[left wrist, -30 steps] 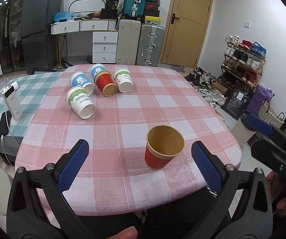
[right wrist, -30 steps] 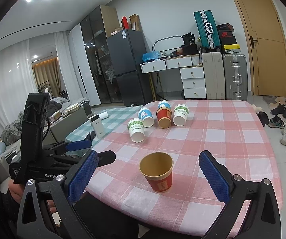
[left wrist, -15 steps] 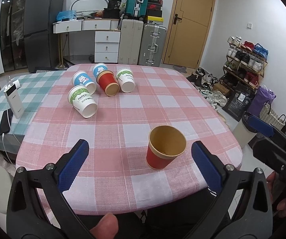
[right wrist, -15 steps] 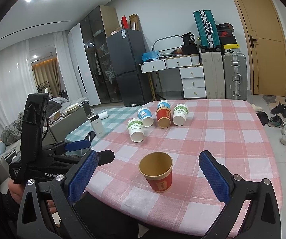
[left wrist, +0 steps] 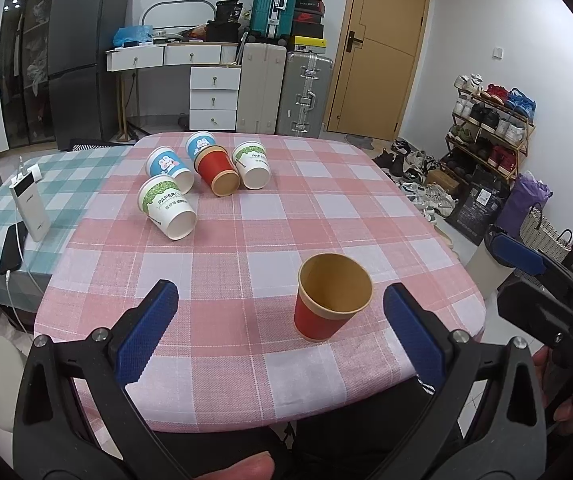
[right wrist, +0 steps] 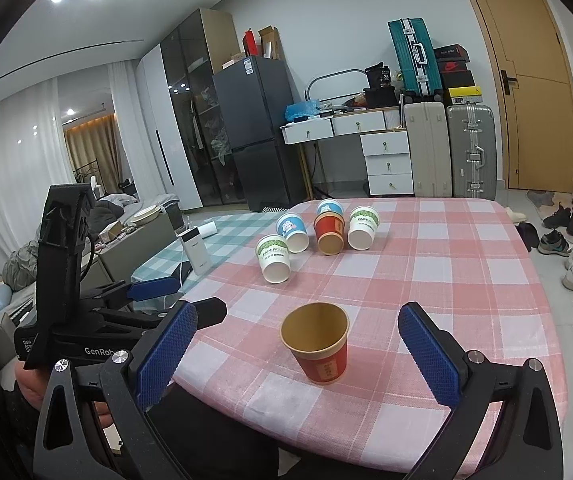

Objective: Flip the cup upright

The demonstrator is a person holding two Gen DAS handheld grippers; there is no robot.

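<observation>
Upright now, red paper cup stands mouth up on pink checked tablecloth near the front edge. Left gripper spread wide, holding nothing, cup just ahead toward its right finger, not touching. Right gripper also spread, empty, cup ahead between its fingers, apart from both. Five more paper cups lie on their sides farther back: white-green one nearest, second red cup behind.
</observation>
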